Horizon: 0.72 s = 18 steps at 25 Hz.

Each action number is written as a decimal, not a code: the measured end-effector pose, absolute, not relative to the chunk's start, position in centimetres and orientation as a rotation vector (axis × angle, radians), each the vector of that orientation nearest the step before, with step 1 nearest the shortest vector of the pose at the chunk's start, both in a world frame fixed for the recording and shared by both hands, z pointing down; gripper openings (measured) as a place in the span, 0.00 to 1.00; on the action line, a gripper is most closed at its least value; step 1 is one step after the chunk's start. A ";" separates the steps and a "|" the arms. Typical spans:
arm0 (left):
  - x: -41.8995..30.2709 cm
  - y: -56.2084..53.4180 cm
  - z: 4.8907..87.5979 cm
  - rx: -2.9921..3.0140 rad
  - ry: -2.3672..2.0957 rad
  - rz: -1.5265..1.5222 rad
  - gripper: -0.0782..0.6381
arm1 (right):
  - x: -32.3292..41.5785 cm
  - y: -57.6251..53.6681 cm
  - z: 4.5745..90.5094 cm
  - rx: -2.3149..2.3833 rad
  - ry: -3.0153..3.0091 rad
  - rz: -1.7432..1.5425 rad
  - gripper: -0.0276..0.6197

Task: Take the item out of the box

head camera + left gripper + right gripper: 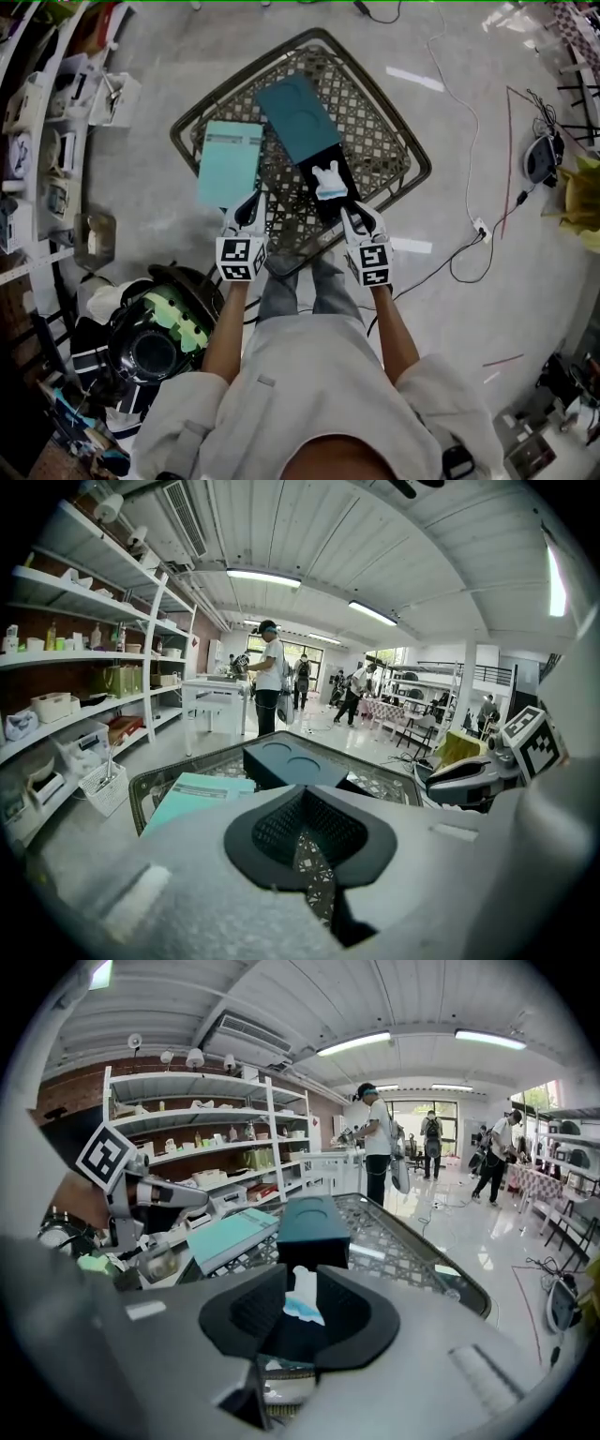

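Note:
A dark teal box [298, 117] lies on a metal lattice table [412, 155]. A black tray [339, 208] sticks out of the box's near end, with a white and blue item [328, 180] lying on it. My right gripper [359, 220] is open at the tray's near right corner. In the right gripper view the item [302, 1299] shows ahead through the gap of the right gripper [302, 1283], and the pads do not touch it. My left gripper [246, 216] is shut and empty at the near end of a pale teal lid [230, 161].
Shelves [84, 658] with goods line the left side. Several people [378, 1138] stand far behind the table. Cables and a white power strip [481, 228] lie on the floor to the right. A black helmet-like object [155, 349] sits on the floor at my left.

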<state>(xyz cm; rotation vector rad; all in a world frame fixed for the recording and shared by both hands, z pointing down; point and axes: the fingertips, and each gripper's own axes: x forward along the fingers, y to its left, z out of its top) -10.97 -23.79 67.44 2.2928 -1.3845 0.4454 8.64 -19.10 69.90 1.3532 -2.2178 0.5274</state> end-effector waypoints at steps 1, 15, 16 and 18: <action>-10.9 -23.6 67.7 2.290 -1.380 0.449 0.11 | 8.6 -18.7 70.4 1.339 -2.207 0.538 0.23; -10.3 -23.8 68.5 2.281 -1.360 0.463 0.11 | 8.3 -17.7 74.2 1.239 -2.126 0.653 0.56; -10.3 -23.9 68.5 2.281 -1.360 0.462 0.11 | 8.2 -18.0 74.4 1.241 -2.122 0.649 0.56; -10.2 -23.9 68.6 2.282 -1.355 0.462 0.11 | 8.0 -18.8 74.8 1.248 -2.114 0.639 0.55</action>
